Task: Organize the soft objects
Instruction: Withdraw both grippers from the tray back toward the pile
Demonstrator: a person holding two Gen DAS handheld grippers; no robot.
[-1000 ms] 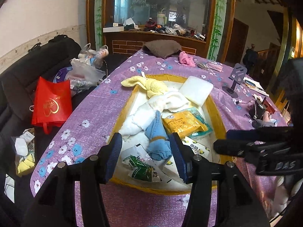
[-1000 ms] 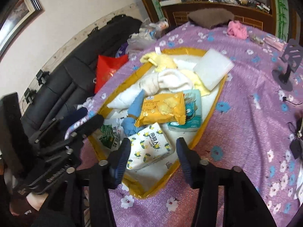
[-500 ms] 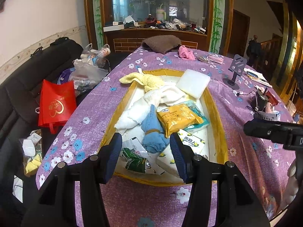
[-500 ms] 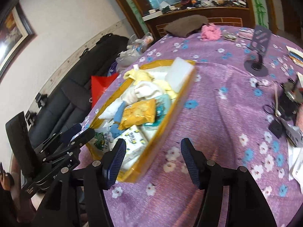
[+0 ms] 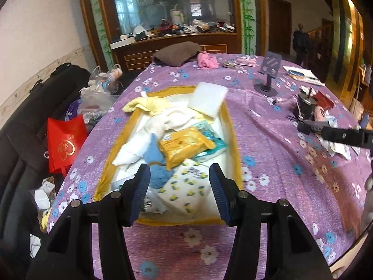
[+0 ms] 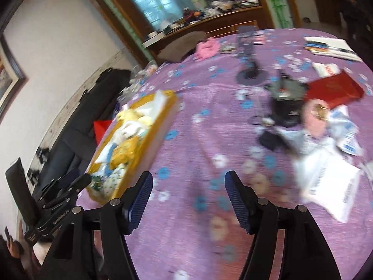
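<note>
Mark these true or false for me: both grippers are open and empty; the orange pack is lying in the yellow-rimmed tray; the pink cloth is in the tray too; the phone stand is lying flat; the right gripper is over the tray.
1. Both grippers are open and empty. True: the left gripper and right gripper hold nothing.
2. The orange pack lies in the yellow-rimmed tray. True.
3. The pink cloth is in the tray. False: it lies on the purple tablecloth at the far end, beside the brown cloth.
4. The phone stand lies flat. False: it stands upright on its round base.
5. The right gripper is over the tray. False: it is over bare tablecloth, with the tray to its left.
</note>
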